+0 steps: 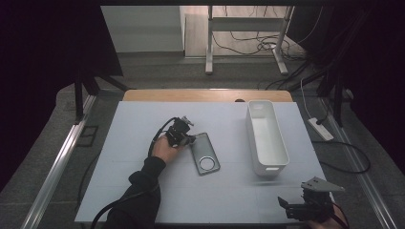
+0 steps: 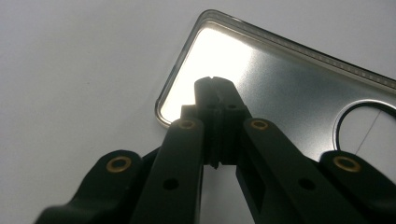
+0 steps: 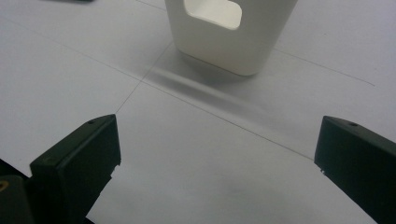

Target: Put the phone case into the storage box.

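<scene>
1. Left gripper (image 1: 187, 138) at table centre, jaws pressed together, tips over the phone case (image 1: 206, 153) corner, gripping nothing visible.
2. Right gripper (image 1: 297, 206) at 5 o'clock, jaws spread wide, empty.
3. White bin (image 1: 266, 137) at 3 o'clock of the case, apart, on the white table (image 1: 133, 143).

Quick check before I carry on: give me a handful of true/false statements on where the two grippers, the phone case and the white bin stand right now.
1. The left gripper is at the edge of the phone case. True; in the left gripper view its jaws are closed together over the case's corner.
2. The right gripper is shut. False: its jaws stand wide apart over bare table.
3. The white bin holds the phone case. False: the case lies flat on the table, to the left of the bin, and the bin's visible inside looks empty.
4. The right gripper is near the table's front right corner, apart from the bin. True.
5. The bin lies tipped on its side. False: it stands upright, opening upward.
</scene>
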### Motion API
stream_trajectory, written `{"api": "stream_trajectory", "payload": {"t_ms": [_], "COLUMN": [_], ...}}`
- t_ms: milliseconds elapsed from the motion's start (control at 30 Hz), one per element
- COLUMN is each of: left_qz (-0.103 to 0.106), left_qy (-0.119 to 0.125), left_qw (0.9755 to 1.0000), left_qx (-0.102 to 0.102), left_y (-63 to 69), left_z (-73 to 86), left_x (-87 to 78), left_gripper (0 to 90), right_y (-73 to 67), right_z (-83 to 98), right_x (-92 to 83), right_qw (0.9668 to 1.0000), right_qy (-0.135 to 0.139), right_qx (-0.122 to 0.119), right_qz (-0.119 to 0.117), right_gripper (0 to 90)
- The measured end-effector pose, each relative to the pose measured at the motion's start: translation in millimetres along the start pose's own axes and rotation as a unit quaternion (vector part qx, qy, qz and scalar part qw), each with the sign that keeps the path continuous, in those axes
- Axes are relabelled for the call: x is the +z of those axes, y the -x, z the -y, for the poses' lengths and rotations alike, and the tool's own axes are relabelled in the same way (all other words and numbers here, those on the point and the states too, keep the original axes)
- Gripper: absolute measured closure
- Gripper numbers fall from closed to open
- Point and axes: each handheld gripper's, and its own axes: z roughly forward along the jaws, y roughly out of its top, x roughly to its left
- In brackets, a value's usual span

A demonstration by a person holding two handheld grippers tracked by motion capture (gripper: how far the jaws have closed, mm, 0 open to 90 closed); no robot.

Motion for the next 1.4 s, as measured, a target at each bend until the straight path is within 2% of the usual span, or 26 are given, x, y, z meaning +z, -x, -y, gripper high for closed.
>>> {"api": "stream_trajectory", "payload": {"t_ms": [333, 400, 567, 800, 1100, 1400], "left_qz": [0.005, 0.002, -0.006, -0.001, 0.0, 0.01], "left_qy": [-0.002, -0.006, -0.016, -0.016, -0.02, -0.015], "left_qw": [1.0, 1.0, 0.9999, 0.9999, 0.9998, 0.9997], "left_qx": [-0.006, -0.001, -0.003, -0.003, -0.002, -0.015], "left_y": [-1.5, -2.0, -4.4, -5.1, 1.8, 13.9], "left_z": [4.1, 4.9, 10.4, 29.5, 54.2, 81.5], "left_x": [3.5, 2.0, -3.7, -15.7, -31.5, -46.4], "left_gripper": [88.7, 88.7, 88.7, 88.7, 88.8, 88.8], "right_y": [0.0, 0.1, 0.1, -0.3, -0.8, -0.7], "right_z": [0.0, 0.1, 0.1, -0.1, -0.3, -0.3], "right_x": [0.0, -0.2, -0.1, 0.2, 0.7, 0.2], "right_qw": [1.0, 1.0, 1.0, 1.0, 1.0, 1.0], "right_qy": [-0.001, 0.001, 0.0, -0.001, -0.002, 0.0], "right_qx": [-0.001, 0.0, 0.0, -0.001, -0.003, -0.003], "right_qz": [0.0, 0.001, 0.001, 0.0, 0.002, 0.002], "right_gripper": [0.3, 0.3, 0.3, 0.4, 0.4, 0.0]}}
